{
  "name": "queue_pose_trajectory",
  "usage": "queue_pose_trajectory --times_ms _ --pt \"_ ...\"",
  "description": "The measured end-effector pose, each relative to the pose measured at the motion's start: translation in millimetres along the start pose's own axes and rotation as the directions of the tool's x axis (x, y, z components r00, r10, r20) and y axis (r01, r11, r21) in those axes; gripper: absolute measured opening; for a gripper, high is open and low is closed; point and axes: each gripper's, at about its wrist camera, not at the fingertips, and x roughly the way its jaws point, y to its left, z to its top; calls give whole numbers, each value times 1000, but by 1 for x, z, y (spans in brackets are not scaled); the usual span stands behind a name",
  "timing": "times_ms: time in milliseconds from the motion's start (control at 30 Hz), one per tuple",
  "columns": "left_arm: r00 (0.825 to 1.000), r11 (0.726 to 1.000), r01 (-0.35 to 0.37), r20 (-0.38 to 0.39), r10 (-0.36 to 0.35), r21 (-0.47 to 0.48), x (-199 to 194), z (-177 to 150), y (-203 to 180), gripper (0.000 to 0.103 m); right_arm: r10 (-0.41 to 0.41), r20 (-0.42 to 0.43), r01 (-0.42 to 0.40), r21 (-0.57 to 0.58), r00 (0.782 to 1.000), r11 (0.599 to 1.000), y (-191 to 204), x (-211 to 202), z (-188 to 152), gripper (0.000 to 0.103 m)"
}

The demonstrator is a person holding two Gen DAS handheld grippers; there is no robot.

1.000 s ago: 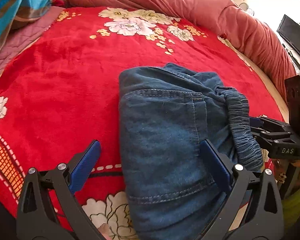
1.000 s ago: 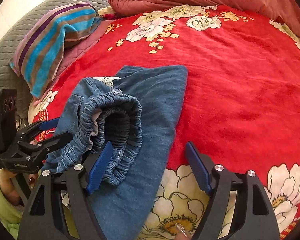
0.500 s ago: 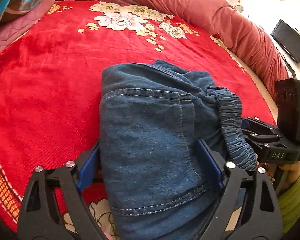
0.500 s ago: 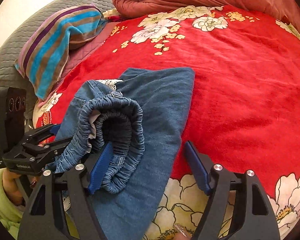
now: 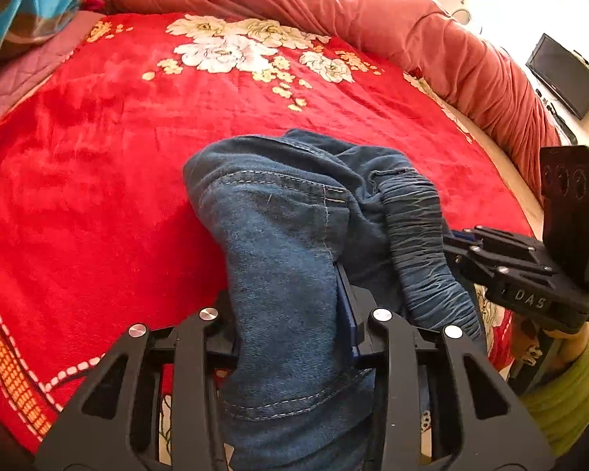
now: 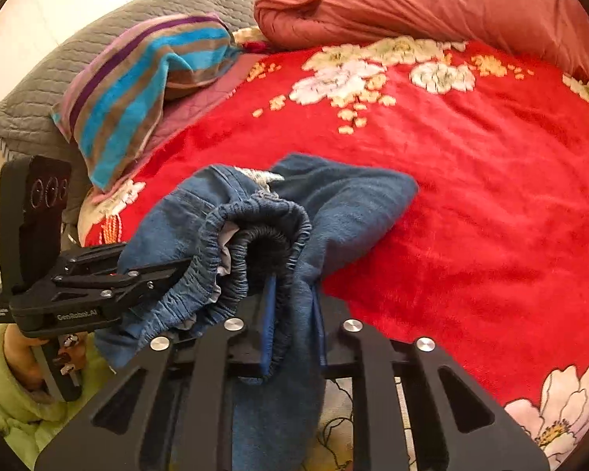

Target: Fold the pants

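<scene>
The folded blue denim pants [image 5: 278, 235] lie bunched on the red flowered blanket [image 5: 98, 180] near its front edge. My left gripper [image 5: 288, 302] is shut on the thick folded side of the pants. My right gripper [image 6: 292, 310] is shut on the pants [image 6: 333, 212] beside the gathered elastic waistband [image 6: 255, 231]. The waistband also shows at the right in the left wrist view [image 5: 420, 243]. Each gripper shows in the other's view, the right gripper [image 5: 459, 243] at the waistband and the left gripper [image 6: 169, 271] at the fold. The pants look lifted and pinched into a bundle between them.
A rolled rust-red quilt [image 5: 373, 19] runs along the far and right edge of the bed. A striped blue and brown towel [image 6: 137, 78] on a grey pillow [image 6: 43, 90] lies at the far left. A dark screen [image 5: 565, 74] stands off the bed at right.
Both grippers have closed on the pants; they were open around them before. The fabric is now squeezed and bunched up, and the far edge has pulled toward me.
</scene>
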Motion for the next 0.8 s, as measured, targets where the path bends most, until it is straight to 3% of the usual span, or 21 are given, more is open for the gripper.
queue_pose_trajectory --times_ms 433,800 --pt "998 1000 -24 53 24 7 -14 26 -1 27 -11 67 16 -63 998 998 8 -10 33 12" --pt "996 999 -49 80 47 22 -12 49 7 27 -36 73 43 -92 997 995 6 4 58 12"
